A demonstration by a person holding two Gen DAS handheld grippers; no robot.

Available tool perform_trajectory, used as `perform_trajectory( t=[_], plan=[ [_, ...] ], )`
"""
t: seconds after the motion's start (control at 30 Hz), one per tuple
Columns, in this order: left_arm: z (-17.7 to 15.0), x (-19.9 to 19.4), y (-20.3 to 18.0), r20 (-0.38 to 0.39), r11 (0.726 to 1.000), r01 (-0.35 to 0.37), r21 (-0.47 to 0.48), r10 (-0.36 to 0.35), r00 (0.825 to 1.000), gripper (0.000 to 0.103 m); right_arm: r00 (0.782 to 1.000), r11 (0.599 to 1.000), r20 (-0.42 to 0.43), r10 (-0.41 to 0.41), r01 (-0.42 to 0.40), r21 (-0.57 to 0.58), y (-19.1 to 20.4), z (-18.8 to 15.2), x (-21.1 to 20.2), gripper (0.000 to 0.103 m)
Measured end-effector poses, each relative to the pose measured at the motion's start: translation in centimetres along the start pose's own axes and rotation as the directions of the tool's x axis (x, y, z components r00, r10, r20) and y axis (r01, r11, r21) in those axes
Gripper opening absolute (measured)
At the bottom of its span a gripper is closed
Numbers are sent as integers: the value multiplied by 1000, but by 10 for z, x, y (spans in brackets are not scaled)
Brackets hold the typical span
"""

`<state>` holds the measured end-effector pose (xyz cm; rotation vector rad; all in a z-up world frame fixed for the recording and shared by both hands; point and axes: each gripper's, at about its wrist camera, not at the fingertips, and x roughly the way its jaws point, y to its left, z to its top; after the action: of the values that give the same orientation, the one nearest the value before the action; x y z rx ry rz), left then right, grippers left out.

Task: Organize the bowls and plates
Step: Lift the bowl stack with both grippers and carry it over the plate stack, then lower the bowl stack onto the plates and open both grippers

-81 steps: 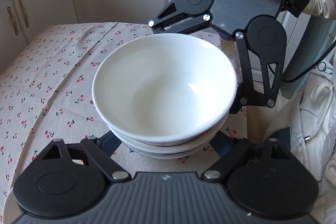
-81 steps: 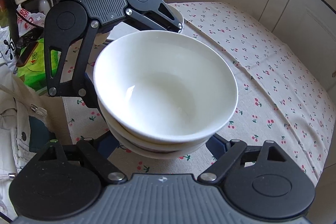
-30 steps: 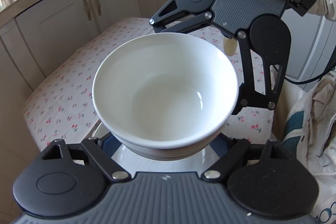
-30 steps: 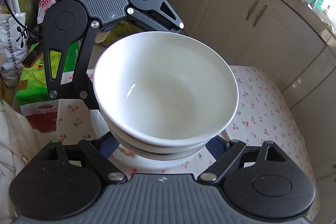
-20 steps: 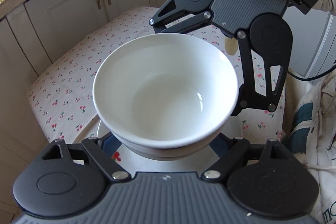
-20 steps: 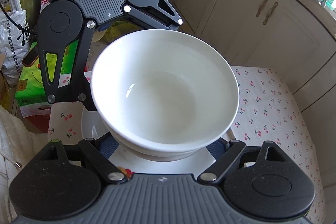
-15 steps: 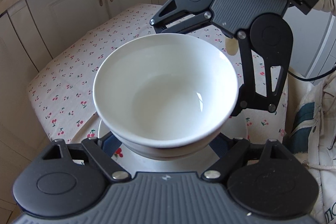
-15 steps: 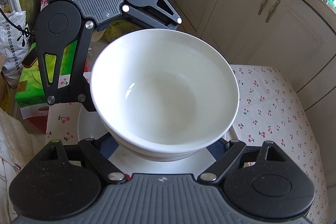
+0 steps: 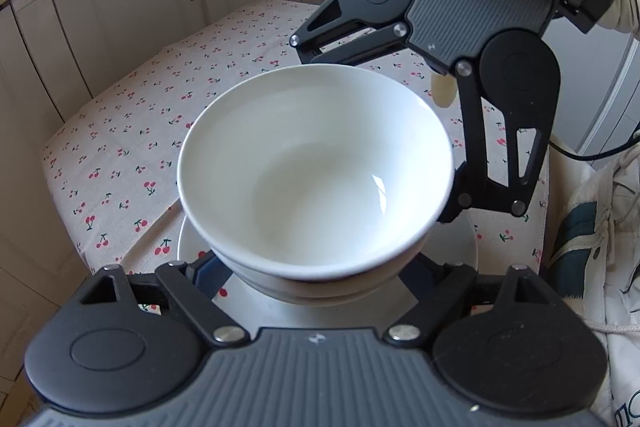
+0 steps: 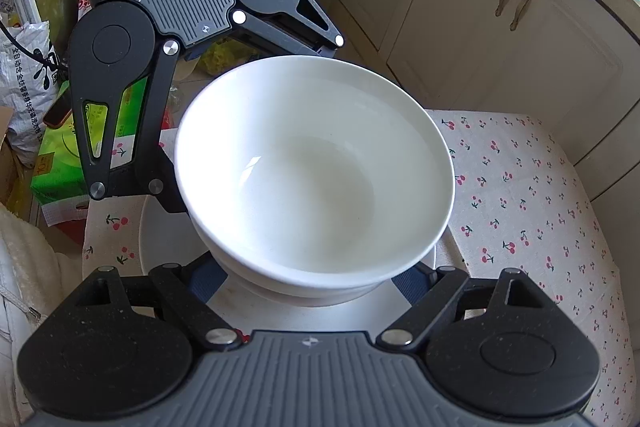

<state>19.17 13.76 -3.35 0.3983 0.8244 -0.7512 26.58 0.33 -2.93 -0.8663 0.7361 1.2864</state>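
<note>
A table under a cherry-print cloth (image 9: 168, 131) fills most of the scene, with cream kitchen cabinets (image 9: 132, 7) standing behind it. In the right wrist view the cloth's edge falls away on the left, where a green box (image 10: 60, 155) and a printed plastic bag (image 10: 28, 75) sit lower down beside the table.

On the cloth lies a white plate (image 9: 192, 247), near the table's edge. Directly above the plate is a stack of white bowls (image 9: 316, 171); the top bowl is deep and empty, and the rims of at least one more bowl show beneath it. Whether the lowest bowl already touches the plate cannot be told, since the stack hides the contact.

The two grippers face each other across the stack. The left gripper (image 9: 316, 275) is spread wide, its blue-padded fingers (image 9: 210, 273) reaching under the stack's sides from the near side in its own view. The right gripper (image 10: 308, 281) is spread just as wide, its padded fingers (image 10: 204, 279) cradling the lower bowls from the opposite side. Each gripper's black linkage shows in the other's view, bracketing the far rim of the bowls. So the stack is carried between the two tools together, each one hugging the bowls rather than pressed shut.
</note>
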Motion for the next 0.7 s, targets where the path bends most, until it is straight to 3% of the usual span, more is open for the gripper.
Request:
perform_trajectory(
  t=[0.7],
  plan=[
    [-4, 2, 8, 13, 999, 32, -41, -32, 999, 88, 1000, 1000, -25, 7, -6, 25, -4, 7, 0, 90]
  ],
)
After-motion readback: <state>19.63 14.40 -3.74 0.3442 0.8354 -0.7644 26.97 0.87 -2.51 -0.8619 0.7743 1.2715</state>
